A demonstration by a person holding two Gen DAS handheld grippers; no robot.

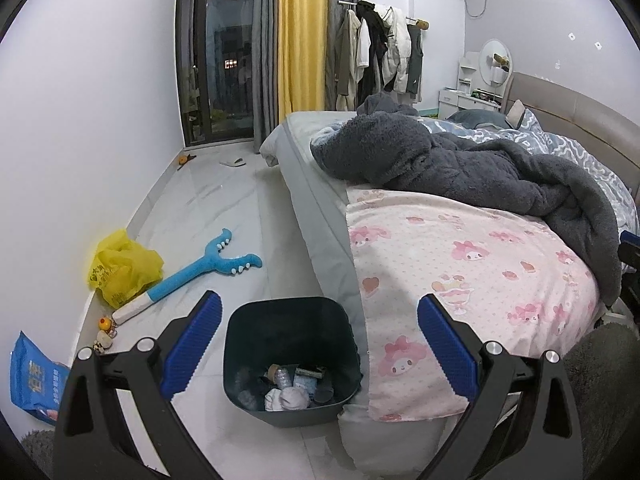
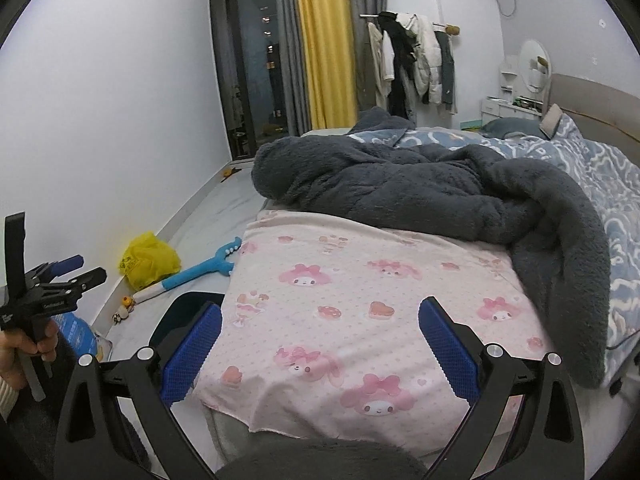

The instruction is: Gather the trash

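A dark bin (image 1: pixel 256 336) stands on the floor against the bed's side, holding crumpled paper and small bottles. My left gripper (image 1: pixel 318 350) hangs open right above it, nothing between its blue pads. A yellow plastic bag (image 1: pixel 120 268) lies by the wall, and a blue packet (image 1: pixel 32 380) sits at the lower left. In the right wrist view my right gripper (image 2: pixel 320 350) is open over the pink sheet (image 2: pixel 360 300), empty. The left gripper (image 2: pixel 70 270) shows at the far left, held by a hand (image 2: pixel 24 352). The bin's rim (image 2: pixel 188 304) peeks out beside the bed.
A blue toy grabber (image 1: pixel 204 272) and small toys (image 1: pixel 105 330) lie on the white floor near the wall. A grey fleece blanket (image 2: pixel 420 188) is heaped on the bed. A slipper (image 1: pixel 232 162) lies by the glass door. Clothes hang on a rack (image 1: pixel 380 52).
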